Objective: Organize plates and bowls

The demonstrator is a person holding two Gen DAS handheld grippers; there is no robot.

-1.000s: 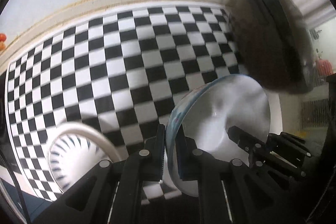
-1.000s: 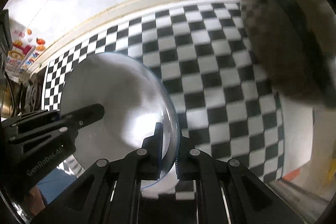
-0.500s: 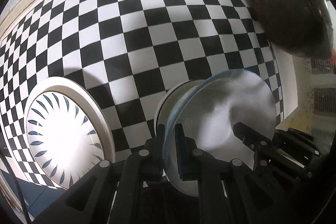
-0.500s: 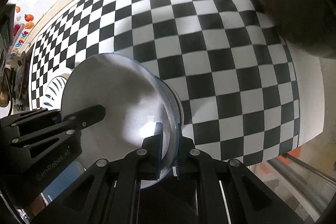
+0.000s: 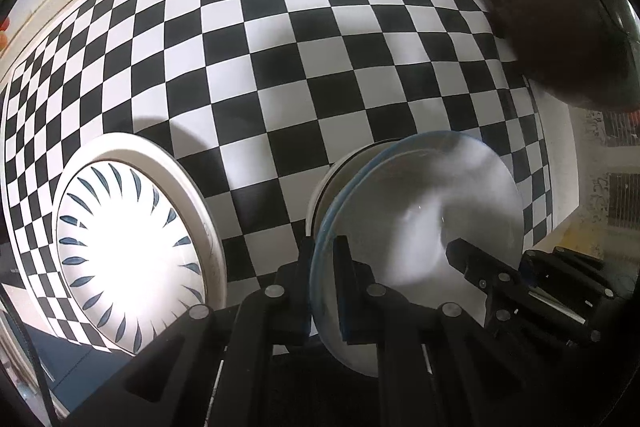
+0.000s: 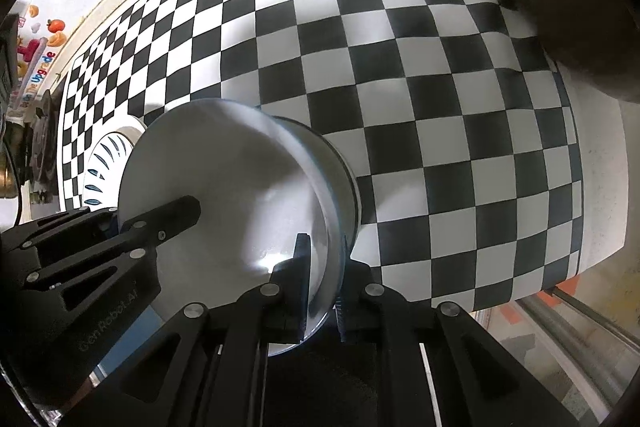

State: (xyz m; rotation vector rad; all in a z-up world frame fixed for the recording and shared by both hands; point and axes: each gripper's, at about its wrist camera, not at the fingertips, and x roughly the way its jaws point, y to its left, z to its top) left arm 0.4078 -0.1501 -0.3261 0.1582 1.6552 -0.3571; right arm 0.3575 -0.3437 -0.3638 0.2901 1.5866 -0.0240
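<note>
A white bowl with a blue-tinted rim (image 5: 420, 211) is held between both grippers, low over the checkered cloth. My left gripper (image 5: 324, 267) is shut on its left rim, with the right gripper visible across the bowl (image 5: 520, 283). In the right wrist view my right gripper (image 6: 324, 267) is shut on the same bowl (image 6: 232, 187) at its right rim; the left gripper (image 6: 100, 251) grips the opposite side. A second white bowl (image 5: 340, 171) sits right beneath it, seen as a rim (image 6: 340, 171). A white plate with blue leaf marks (image 5: 132, 239) lies to the left on the cloth.
The black-and-white checkered cloth (image 5: 320, 47) covers the table. A large dark round object (image 5: 560, 7) stands at the far right. The table's right edge (image 6: 592, 187) drops to the floor. The plate also shows in the right wrist view (image 6: 108, 155).
Both grippers have carried the bowl down and forward toward the cloth, over the second white bowl. The plate on the left has come fully into view.
</note>
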